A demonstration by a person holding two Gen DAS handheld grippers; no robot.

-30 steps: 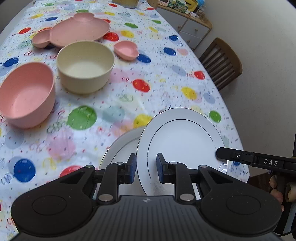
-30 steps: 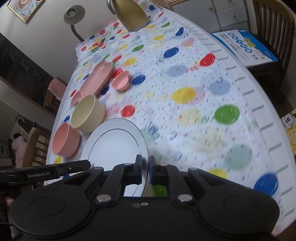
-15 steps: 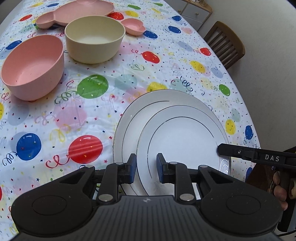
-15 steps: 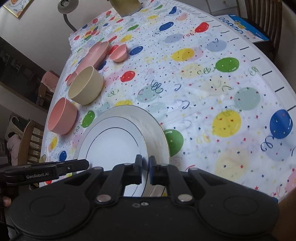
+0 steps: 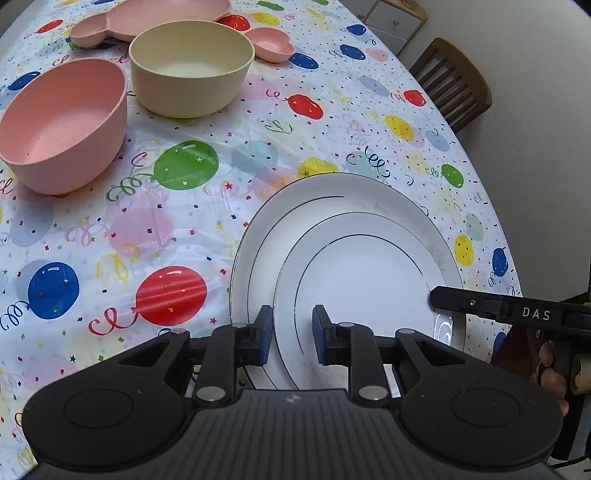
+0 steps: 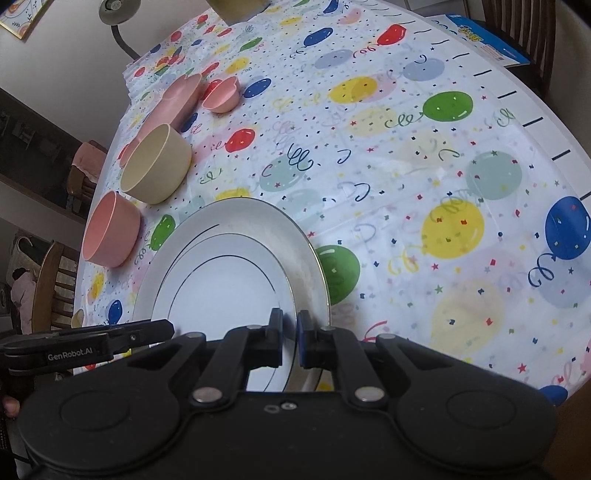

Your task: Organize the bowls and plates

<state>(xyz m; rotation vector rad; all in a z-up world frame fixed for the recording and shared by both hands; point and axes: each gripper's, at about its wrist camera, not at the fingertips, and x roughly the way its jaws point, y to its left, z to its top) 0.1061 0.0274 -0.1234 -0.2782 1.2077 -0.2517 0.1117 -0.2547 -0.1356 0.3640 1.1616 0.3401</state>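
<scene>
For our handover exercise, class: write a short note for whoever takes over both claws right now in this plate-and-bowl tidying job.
Left claw: shut on the near rim of the small white plate.
Right claw: shut on its right rim.
That plate is over the large white plate; full contact unclear.
Done: plates nearly stacked.
Left: release, then sort the pink bowl, cream bowl, pink divided plate and heart dish, unstacked beyond.

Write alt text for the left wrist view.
The left gripper pinches the near rim of a small white plate lying on a larger white plate, while the right gripper grips the small plate's right edge. Behind, on a balloon-print tablecloth, stand a pink bowl, a cream bowl and pink divided dishes.
</scene>
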